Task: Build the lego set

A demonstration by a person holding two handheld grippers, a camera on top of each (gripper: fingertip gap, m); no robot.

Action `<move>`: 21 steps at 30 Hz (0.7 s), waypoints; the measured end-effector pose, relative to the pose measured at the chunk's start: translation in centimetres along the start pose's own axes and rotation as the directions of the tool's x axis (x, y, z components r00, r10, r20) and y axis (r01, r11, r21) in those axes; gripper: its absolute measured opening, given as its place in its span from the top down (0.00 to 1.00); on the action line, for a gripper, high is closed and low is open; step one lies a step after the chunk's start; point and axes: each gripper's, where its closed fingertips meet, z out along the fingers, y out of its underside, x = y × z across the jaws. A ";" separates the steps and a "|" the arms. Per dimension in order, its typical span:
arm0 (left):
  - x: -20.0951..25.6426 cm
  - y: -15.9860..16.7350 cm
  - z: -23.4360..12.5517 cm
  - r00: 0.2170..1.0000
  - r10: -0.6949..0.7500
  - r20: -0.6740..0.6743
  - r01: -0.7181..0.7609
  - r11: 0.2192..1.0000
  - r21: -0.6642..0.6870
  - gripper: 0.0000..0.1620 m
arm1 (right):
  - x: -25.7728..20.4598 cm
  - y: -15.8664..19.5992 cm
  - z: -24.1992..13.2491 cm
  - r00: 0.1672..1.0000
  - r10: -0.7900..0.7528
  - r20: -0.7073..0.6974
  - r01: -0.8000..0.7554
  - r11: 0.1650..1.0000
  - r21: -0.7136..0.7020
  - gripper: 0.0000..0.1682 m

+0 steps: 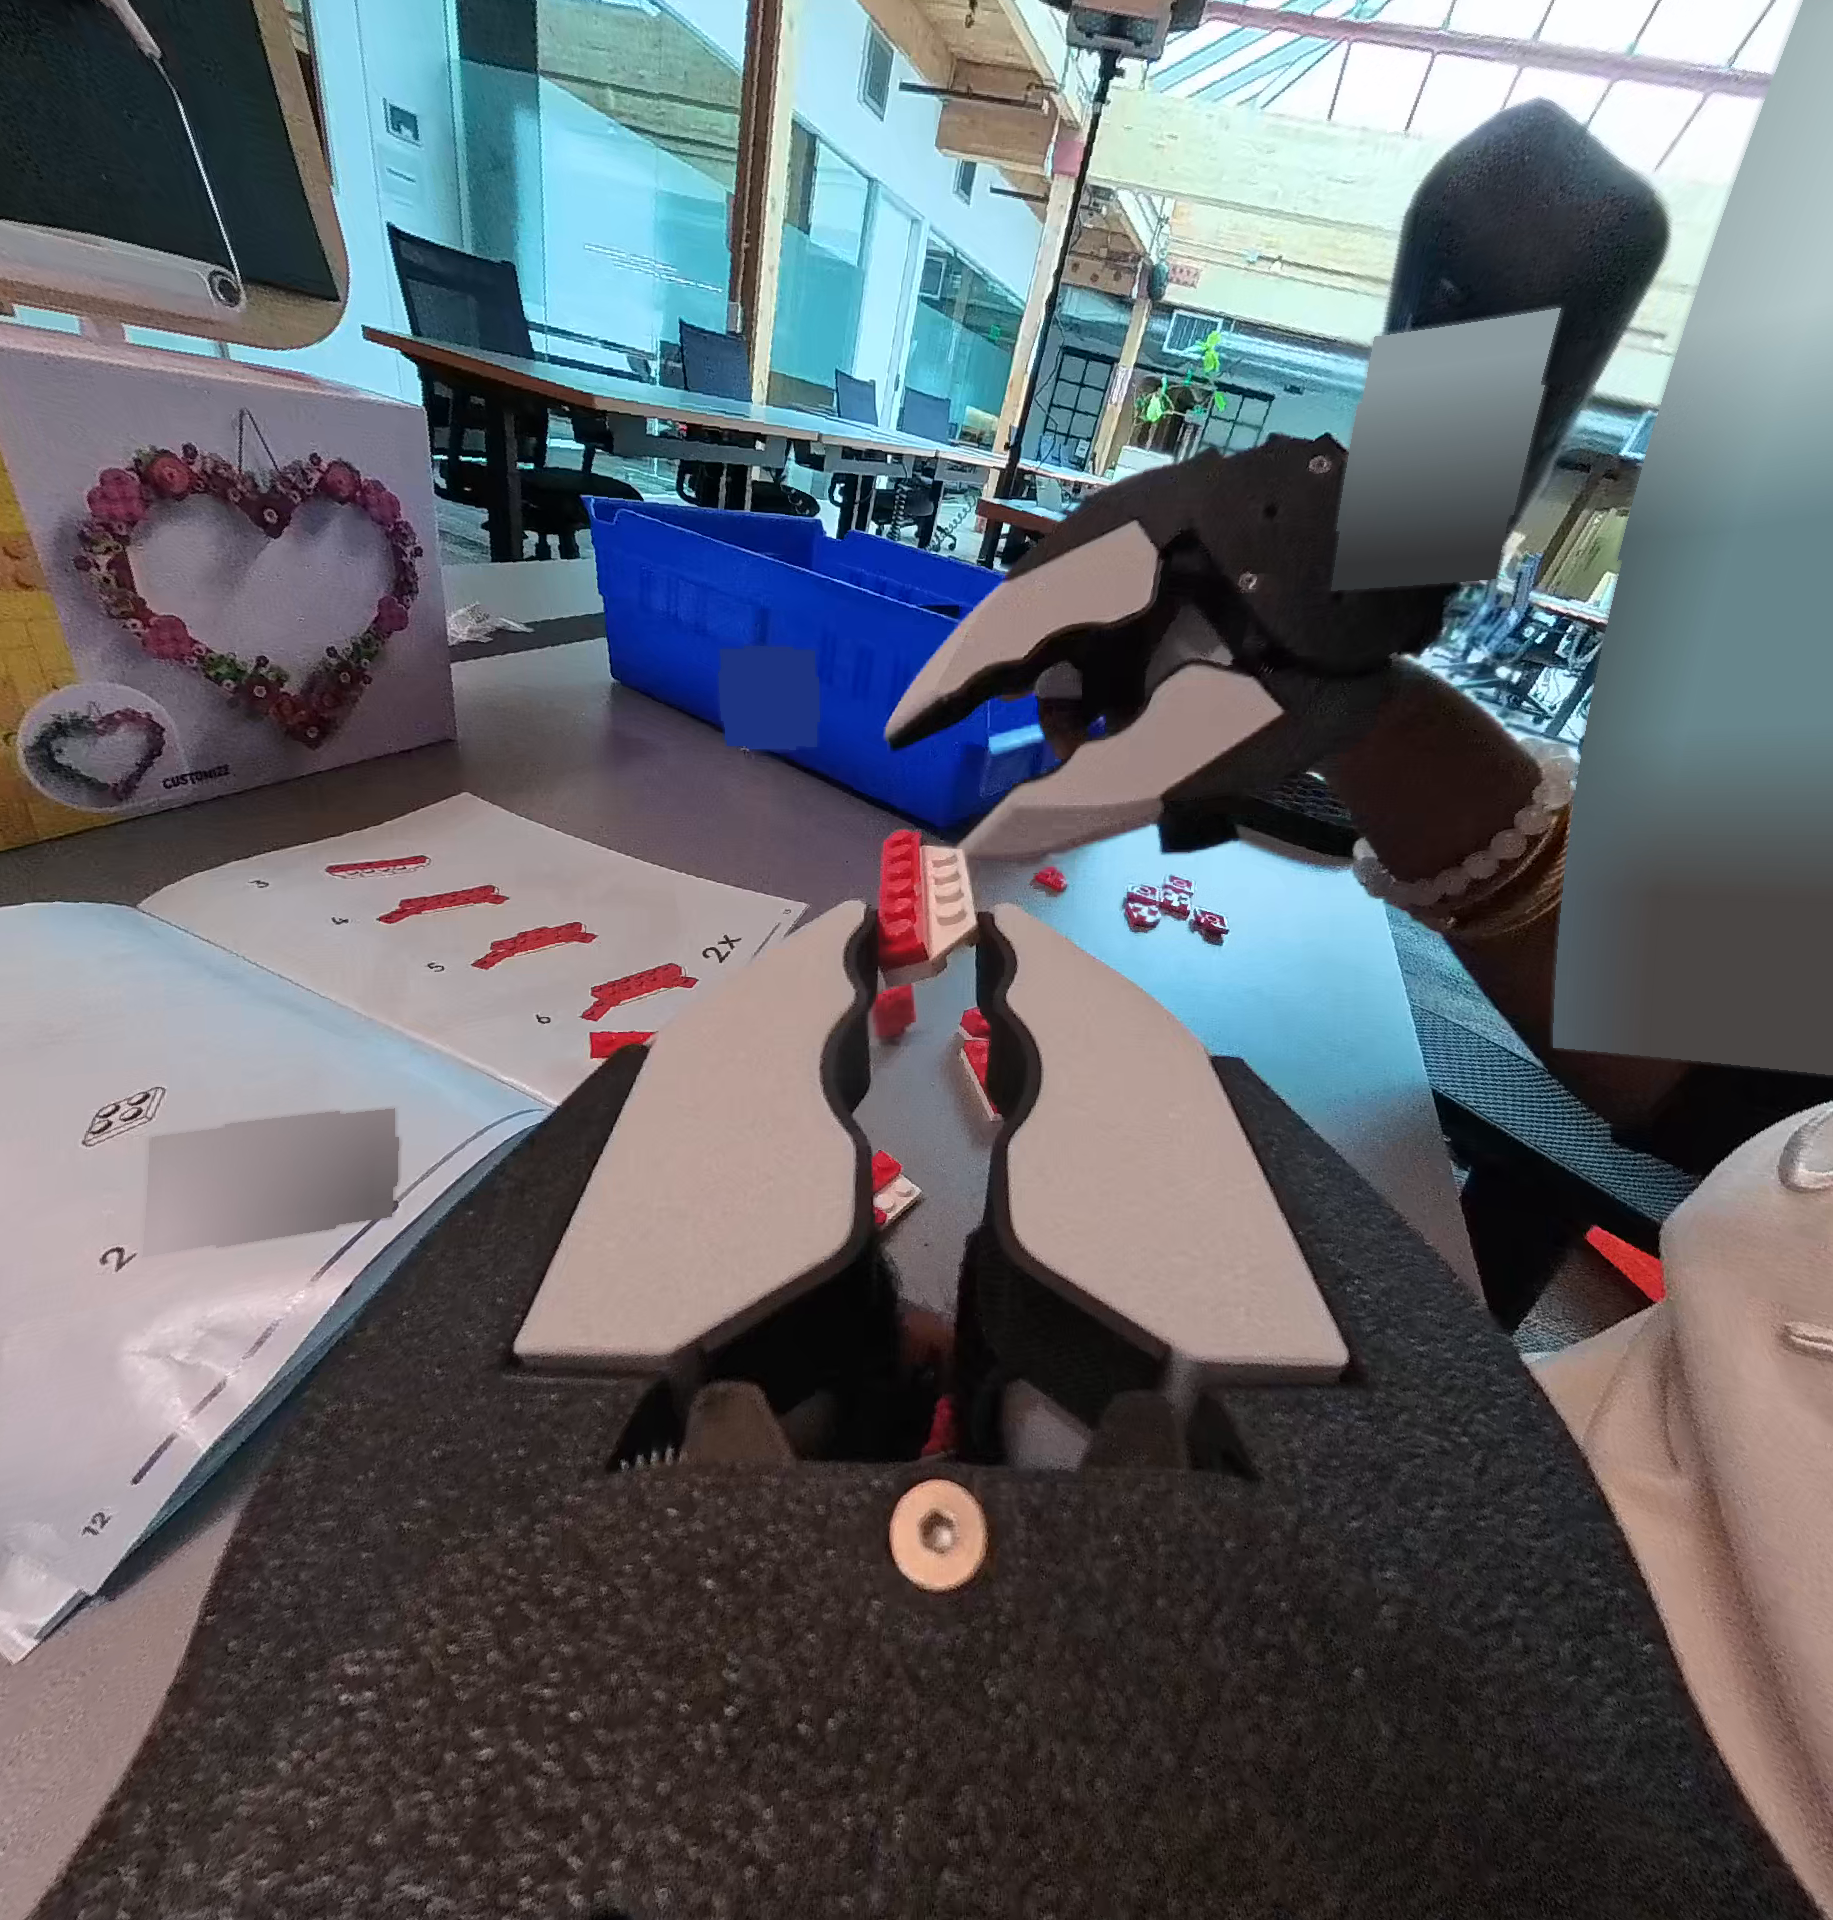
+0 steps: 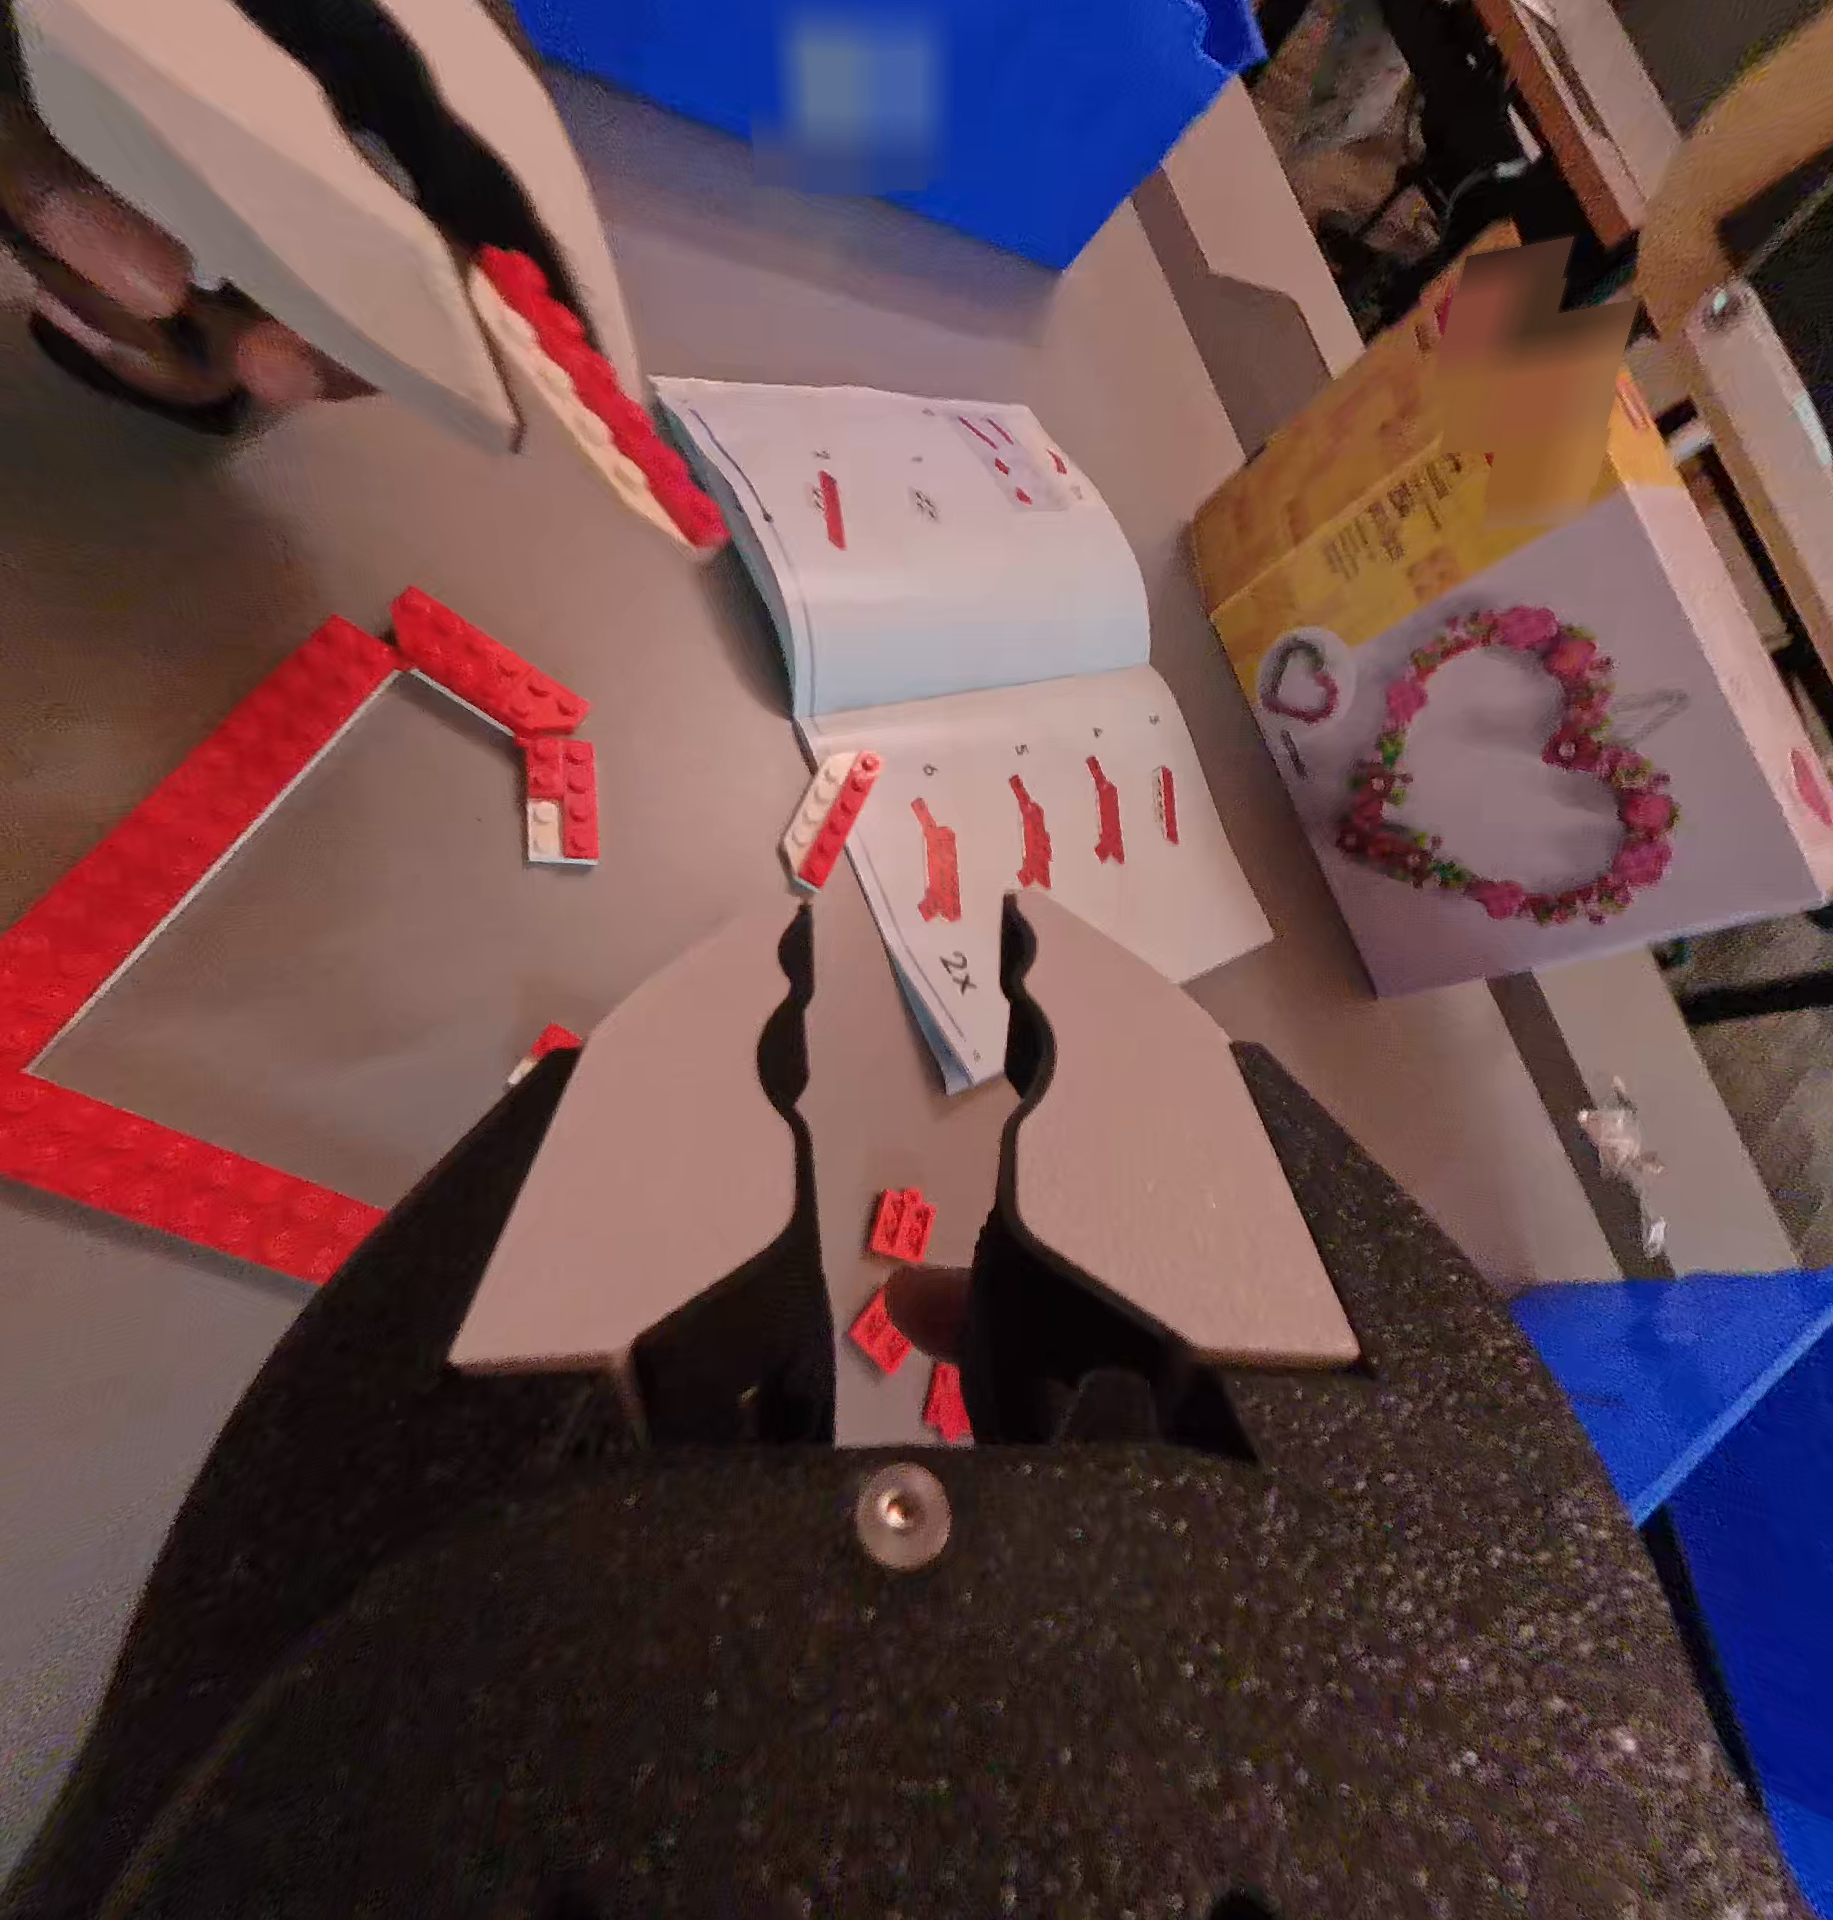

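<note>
My left gripper (image 1: 927, 925) is shut on a red and white brick strip (image 1: 917, 920) and holds it above the grey table. The strip also shows in the right wrist view (image 2: 590, 395), between the left gripper's fingers (image 2: 268, 208). My right gripper (image 2: 907, 909) is open and empty; in the left wrist view (image 1: 938, 784) its lower fingertip is close to the strip's far end. A shorter red and white strip (image 2: 834, 821) lies just beyond the right fingertips. A large red frame (image 2: 164, 831) lies to the left with red plates (image 2: 486, 665) joined at its corner.
The open instruction booklet (image 2: 974, 582) and the set's box (image 2: 1514, 727) lie right of the work area. A blue bin (image 1: 787, 623) stands behind; another blue bin (image 2: 1722, 1403) is at right. Small red pieces (image 2: 901, 1221) are scattered on the table (image 1: 1255, 987).
</note>
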 end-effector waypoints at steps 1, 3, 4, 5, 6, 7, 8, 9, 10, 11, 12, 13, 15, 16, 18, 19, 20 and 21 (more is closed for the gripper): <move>0.0 0.0 0.0 1.000 0.000 0.000 0.000 1.000 0.001 0.90 | 0.1 0.5 -0.2 1.000 0.030 0.005 -0.030 1.000 -0.011 0.81; 0.1 -0.1 0.0 1.000 -0.003 -0.003 0.003 1.000 0.004 0.90 | -0.7 2.0 -0.1 0.991 0.113 0.071 -0.110 0.993 -0.051 0.85; 0.1 -0.1 0.0 1.000 -0.006 -0.006 0.006 1.000 0.005 0.90 | -1.2 3.0 0.2 0.977 0.190 0.099 -0.181 0.979 -0.090 0.86; 0.2 -0.1 0.0 1.000 -0.009 -0.009 0.009 1.000 0.004 0.90 | -1.8 4.0 0.5 0.955 0.268 0.130 -0.250 0.958 -0.138 0.88; 0.2 -0.1 0.1 1.000 -0.012 -0.013 0.012 1.000 0.002 0.90 | -2.7 4.8 0.6 0.928 0.326 0.178 -0.295 0.938 -0.181 0.89; 0.3 -0.1 0.1 1.000 -0.015 -0.017 0.015 1.000 0.000 0.89 | -3.4 5.4 0.8 0.906 0.363 0.217 -0.321 0.925 -0.205 0.91; 0.4 -0.1 0.2 1.000 -0.017 -0.020 0.017 1.000 -0.002 0.89 | -3.6 5.7 0.9 0.896 0.385 0.223 -0.340 0.916 -0.213 0.91; 0.6 -0.1 0.2 1.000 -0.019 -0.024 0.019 1.000 -0.006 0.90 | -3.7 6.0 1.0 0.889 0.401 0.222 -0.354 0.909 -0.221 0.94; 0.7 -0.1 0.2 0.999 -0.018 -0.027 0.017 1.000 -0.011 0.89 | -4.0 6.0 1.0 0.880 0.415 0.231 -0.364 0.902 -0.232 0.95; 0.8 -0.2 0.2 0.999 -0.015 -0.030 0.014 1.000 -0.014 0.89 | -4.2 6.0 1.2 0.873 0.424 0.241 -0.368 0.896 -0.248 0.95; 1.0 -0.3 0.2 0.999 -0.011 -0.033 0.010 1.000 -0.016 0.89 | -4.3 6.2 1.4 0.872 0.429 0.237 -0.365 0.891 -0.270 0.95; 1.1 -0.4 0.2 0.999 -0.008 -0.035 0.007 1.000 -0.016 0.89 | -4.3 6.4 1.7 0.874 0.432 0.224 -0.360 0.883 -0.300 0.94; 1.4 -0.6 0.2 0.999 -0.002 -0.041 0.001 1.000 -0.015 0.90 | -4.5 7.0 2.3 0.863 0.456 0.218 -0.361 0.857 -0.367 0.90; 1.4 -0.7 0.2 0.999 0.002 -0.042 -0.002 1.000 -0.014 0.90 | -4.8 7.1 2.7 0.849 0.475 0.229 -0.366 0.844 -0.392 0.88; 1.4 -0.6 0.3 0.999 0.004 -0.039 -0.004 1.000 -0.016 0.90 | -4.7 7.1 3.4 0.844 0.489 0.221 -0.382 0.836 -0.394 0.90; 1.3 -0.6 0.3 0.999 0.001 -0.038 -0.002 1.000 -0.018 0.90 | -4.5 7.1 3.6 0.846 0.485 0.223 -0.377 0.838 -0.393 0.91; 1.2 -0.6 0.2 0.999 -0.002 -0.037 0.001 1.000 -0.018 0.90 | -4.0 7.1 3.9 0.859 0.468 0.208 -0.370 0.848 -0.380 0.92; 1.2 -0.6 0.2 0.999 -0.004 -0.036 0.003 1.000 -0.016 0.90 | -3.2 6.7 4.1 0.877 0.444 0.182 -0.367 0.865 -0.343 0.93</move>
